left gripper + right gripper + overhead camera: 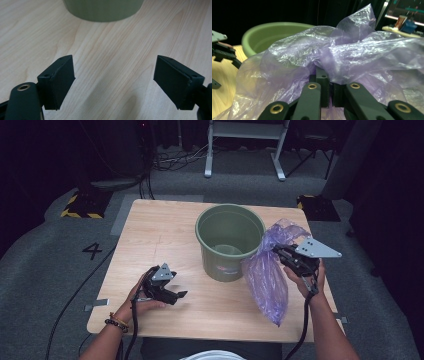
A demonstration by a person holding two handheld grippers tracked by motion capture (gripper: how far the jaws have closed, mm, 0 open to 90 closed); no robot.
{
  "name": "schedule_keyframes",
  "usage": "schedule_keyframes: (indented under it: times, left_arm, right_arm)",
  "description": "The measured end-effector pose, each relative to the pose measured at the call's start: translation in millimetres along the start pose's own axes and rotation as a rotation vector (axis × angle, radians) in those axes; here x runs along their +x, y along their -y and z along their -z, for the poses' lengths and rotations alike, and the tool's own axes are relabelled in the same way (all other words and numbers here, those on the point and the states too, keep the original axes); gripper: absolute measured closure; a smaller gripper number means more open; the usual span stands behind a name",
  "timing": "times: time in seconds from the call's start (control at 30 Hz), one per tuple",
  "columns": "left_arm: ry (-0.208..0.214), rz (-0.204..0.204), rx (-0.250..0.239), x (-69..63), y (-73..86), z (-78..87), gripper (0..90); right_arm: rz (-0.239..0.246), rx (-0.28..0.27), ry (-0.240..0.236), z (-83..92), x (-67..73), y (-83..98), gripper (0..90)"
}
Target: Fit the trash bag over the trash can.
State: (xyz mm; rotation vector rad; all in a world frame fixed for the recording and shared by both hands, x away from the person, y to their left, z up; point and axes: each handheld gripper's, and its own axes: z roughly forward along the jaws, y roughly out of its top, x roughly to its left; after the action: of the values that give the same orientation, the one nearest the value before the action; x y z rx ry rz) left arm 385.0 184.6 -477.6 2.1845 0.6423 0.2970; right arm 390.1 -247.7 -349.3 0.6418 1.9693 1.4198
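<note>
A green plastic bucket (229,241) stands upright at the middle of the wooden table (160,235). Just right of it hangs a thin purple plastic bag (267,275), pinched near its top by my right gripper (278,251), which is shut on it; the bag's lower end trails down to the tabletop. In the right gripper view the bag (342,55) bunches over my closed jaws, with the bucket's rim (274,27) behind it. My left gripper (181,294) rests low over the table at the front left, open, nothing between its fingers (60,80). The bucket's base (102,10) lies ahead of it.
Grey carpet surrounds the table, with a white metal frame (245,145) at the back and cables on the floor to the left. A floor mark reading 4 (92,251) lies left of the table. Bare tabletop lies around the left gripper.
</note>
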Motion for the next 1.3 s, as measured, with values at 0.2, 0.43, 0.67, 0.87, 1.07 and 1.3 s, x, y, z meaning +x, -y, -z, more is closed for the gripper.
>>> schedule_keyframes:
  times: [0.2, 0.43, 0.67, 0.87, 1.07, 1.3]
  left_arm:
    - [-0.004, -0.016, -0.026, -3.1, -8.6, 8.9, 16.6]
    - [0.01, -0.03, -0.103, -9.4, -23.7, 28.1, 16.7]
    - [0.016, -0.077, -0.163, -19.0, -49.4, 43.7, 16.7]
    - [0.022, -0.104, -0.196, -22.5, -69.7, 50.6, 16.7]
    - [0.029, -0.135, -0.259, -32.1, -104.5, 58.7, 16.6]
    - [0.067, -0.173, -0.274, -44.2, -144.3, 50.6, 16.5]
  right_arm:
    - [0.019, -0.058, -0.002, 10.6, -0.2, -27.8, 87.1]
    - [0.021, -0.113, -0.017, 9.1, -6.2, -57.7, 87.2]
    - [0.033, -0.138, -0.022, 3.1, -7.7, -75.4, 87.1]
    - [0.054, -0.154, -0.036, -6.2, -5.2, -88.3, 87.1]
    - [0.072, -0.147, -0.039, -24.6, -4.0, -99.9, 87.1]
    - [0.099, -0.132, -0.04, -37.8, 2.1, -102.5, 87.1]
